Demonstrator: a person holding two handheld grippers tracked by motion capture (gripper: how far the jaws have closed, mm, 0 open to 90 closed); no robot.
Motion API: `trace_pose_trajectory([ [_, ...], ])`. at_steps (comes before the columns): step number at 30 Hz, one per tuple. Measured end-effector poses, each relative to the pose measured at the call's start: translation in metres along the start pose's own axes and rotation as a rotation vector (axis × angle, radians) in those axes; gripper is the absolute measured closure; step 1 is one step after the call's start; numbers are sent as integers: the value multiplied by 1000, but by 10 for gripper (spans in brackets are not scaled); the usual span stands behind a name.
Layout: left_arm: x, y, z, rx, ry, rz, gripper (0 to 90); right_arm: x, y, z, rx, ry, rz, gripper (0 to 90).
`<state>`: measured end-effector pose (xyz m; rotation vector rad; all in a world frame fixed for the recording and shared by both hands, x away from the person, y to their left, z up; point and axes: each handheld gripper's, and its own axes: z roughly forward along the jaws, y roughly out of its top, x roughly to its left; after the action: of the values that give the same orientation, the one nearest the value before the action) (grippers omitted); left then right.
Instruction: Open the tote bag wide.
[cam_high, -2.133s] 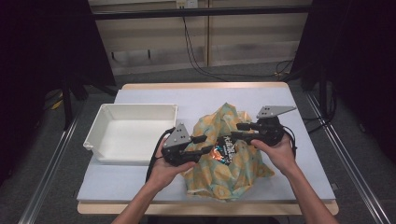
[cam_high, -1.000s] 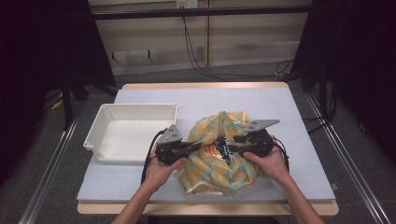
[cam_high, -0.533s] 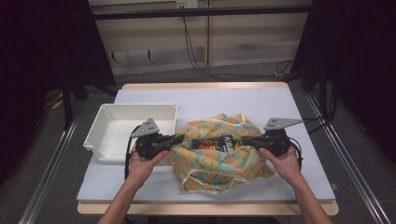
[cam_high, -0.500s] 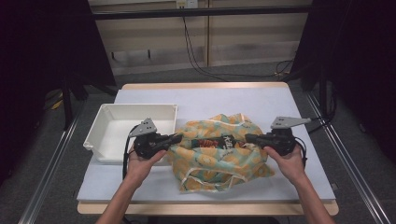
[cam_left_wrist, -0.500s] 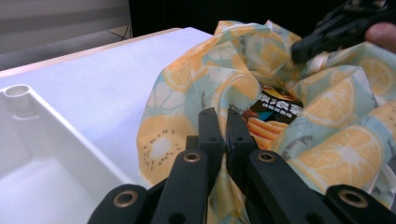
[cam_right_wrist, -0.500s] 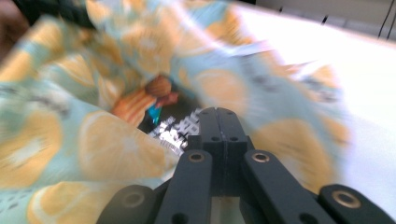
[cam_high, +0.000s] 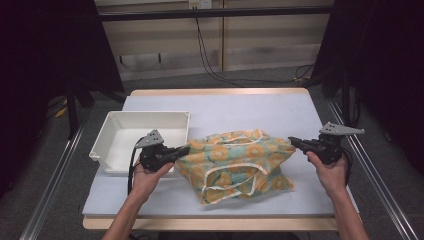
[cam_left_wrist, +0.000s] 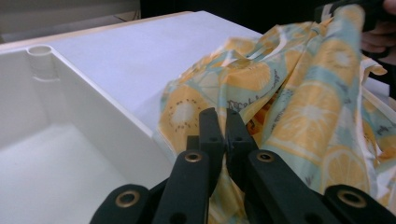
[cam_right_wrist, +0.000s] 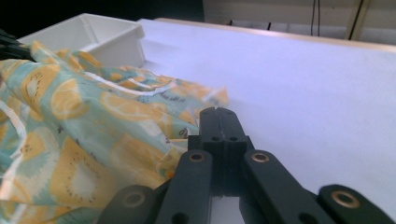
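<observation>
Fabric bag (cam_high: 235, 165), left gripper (cam_high: 186, 149) clamped on it, right gripper (cam_high: 292, 142) pinching edge

The cloth bag (cam_high: 237, 165) hides its contents; its print lettering is too blurred.

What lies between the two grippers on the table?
In the high view, the citrus-print cloth bag stretches between the left gripper and the right gripper, each shut on one edge.
</observation>
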<state>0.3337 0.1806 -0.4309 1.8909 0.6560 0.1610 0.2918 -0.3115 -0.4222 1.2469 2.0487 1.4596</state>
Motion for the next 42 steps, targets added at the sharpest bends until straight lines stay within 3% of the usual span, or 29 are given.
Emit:
trace_pose_trajectory([
  [2,-2,-1,0,12,10,11,874,0,-4,2,29,-13,-8,900],
  [7,-10,7,-2,-7,-3,35,659,8,-5,1,27,69,-38,900],
  [10,-17,14,-2,-20,7,55,536,18,2,0,31,79,-76,745],
  [12,-22,19,-1,-37,6,70,513,23,8,-1,29,74,-98,723],
  [16,-30,27,0,-52,-3,85,484,34,23,-1,23,114,-137,712],
  [19,-29,29,5,-38,10,104,486,39,24,9,62,144,-162,676],
  [23,-20,27,20,26,49,104,509,44,16,27,137,140,-190,582],
  [24,-17,26,22,30,60,85,562,44,15,32,151,147,-194,563],
  [26,-11,25,24,16,53,61,794,45,13,38,176,163,-199,545],
  [28,-4,24,26,-2,26,12,868,47,10,43,201,177,-210,542],
  [29,0,22,26,-3,17,0,877,47,9,45,212,176,-211,568],
  [31,3,20,26,-15,17,-29,884,47,8,49,229,182,-216,742],
  [33,6,18,25,-13,26,-34,892,47,8,49,222,183,-217,900],
  [35,7,16,23,4,31,-27,896,42,9,47,190,170,-191,900],
  [38,5,11,26,43,1,-6,898,29,13,39,117,173,-134,900],
  [39,3,10,29,58,6,3,899,26,14,39,103,148,-128,900],
  [42,3,7,31,60,14,-5,886,20,16,43,103,133,-115,900],
])
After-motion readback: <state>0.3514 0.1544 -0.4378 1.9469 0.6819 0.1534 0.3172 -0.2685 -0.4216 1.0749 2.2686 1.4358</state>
